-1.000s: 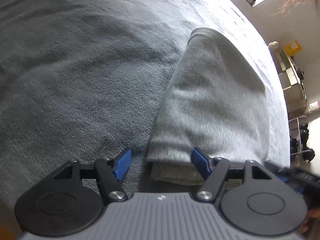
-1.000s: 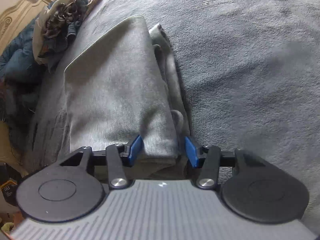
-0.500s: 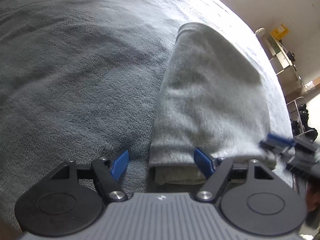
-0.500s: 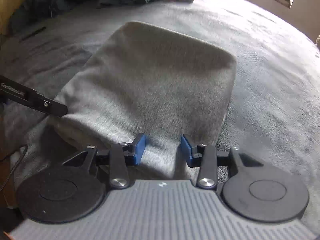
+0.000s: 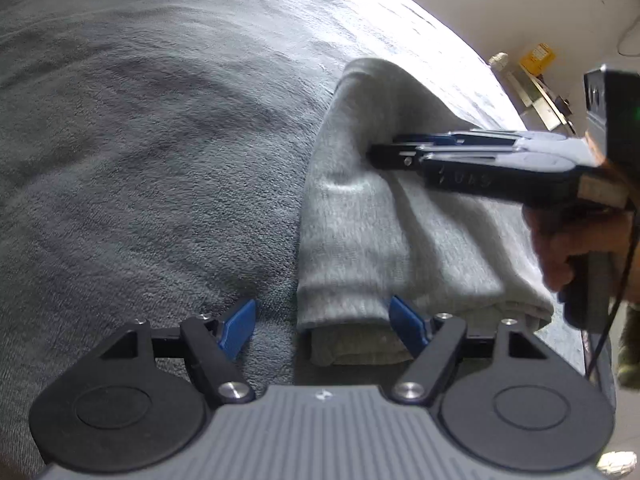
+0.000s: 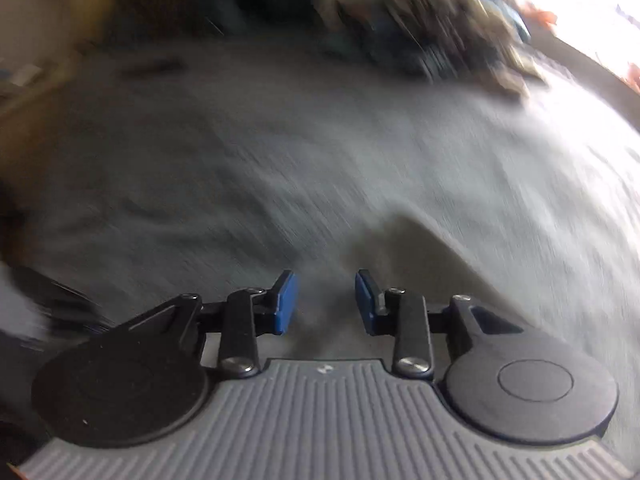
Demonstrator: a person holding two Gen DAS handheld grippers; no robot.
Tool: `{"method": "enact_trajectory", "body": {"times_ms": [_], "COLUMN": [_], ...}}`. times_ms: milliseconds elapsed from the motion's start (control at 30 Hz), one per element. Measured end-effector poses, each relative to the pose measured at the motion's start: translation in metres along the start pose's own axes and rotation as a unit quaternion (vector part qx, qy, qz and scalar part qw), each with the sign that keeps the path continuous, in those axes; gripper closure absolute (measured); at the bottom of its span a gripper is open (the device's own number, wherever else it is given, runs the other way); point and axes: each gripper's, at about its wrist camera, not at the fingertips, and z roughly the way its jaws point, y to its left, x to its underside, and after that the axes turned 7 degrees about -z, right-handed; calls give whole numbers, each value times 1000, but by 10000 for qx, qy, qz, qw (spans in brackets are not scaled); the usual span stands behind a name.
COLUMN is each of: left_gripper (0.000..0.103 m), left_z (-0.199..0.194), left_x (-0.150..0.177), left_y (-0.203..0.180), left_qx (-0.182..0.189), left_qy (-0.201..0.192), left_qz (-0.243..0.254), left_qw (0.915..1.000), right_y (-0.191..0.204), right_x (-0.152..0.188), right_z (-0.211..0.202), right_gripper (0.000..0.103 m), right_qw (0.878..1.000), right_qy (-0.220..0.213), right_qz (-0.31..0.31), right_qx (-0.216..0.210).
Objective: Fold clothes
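Note:
A folded light grey garment (image 5: pixel 384 232) lies on the grey blanket (image 5: pixel 152 152) of the bed. My left gripper (image 5: pixel 324 322) is open at the garment's near left corner, its right finger beside the folded edge. My right gripper shows in the left wrist view (image 5: pixel 384 152), lying across the top of the garment from the right. In the blurred right wrist view the right gripper (image 6: pixel 326 304) is open, low over the garment's surface (image 6: pixel 400 248), with nothing between its blue pads.
A heap of dark and patterned clothes (image 6: pixel 432 40) lies at the far end of the bed. A shelf with a yellow item (image 5: pixel 536 56) stands by the wall on the right. Bright window light falls on the far bedding.
My right gripper has swung from the garment's near edge across its top and now points over the bed toward the clothes heap. The garment's top has creased. The left gripper stayed put.

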Motion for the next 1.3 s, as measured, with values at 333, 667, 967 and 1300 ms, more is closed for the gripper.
{"method": "enact_trajectory", "body": {"times_ms": [333, 667, 967, 1300], "left_gripper": [28, 28, 28, 28], "left_z": [8, 11, 4, -24], "left_x": [3, 6, -6, -44], "left_y": [-2, -6, -9, -32], "left_qx": [114, 133, 26, -407], "left_qy": [211, 355, 536, 79], "left_qz": [588, 1157, 1124, 328], "left_qw": [9980, 9926, 9922, 9986], "right_y": [-17, -21, -62, -46], "right_x": [-44, -56, -22, 94], "right_z": [4, 12, -30, -87], "right_gripper": [81, 86, 84, 85], "right_qw": [9995, 9974, 9784, 9726], "right_qy": [-152, -112, -448, 669], "right_qz": [267, 612, 1992, 2216], "right_qx": [-77, 366, 314, 232]}}
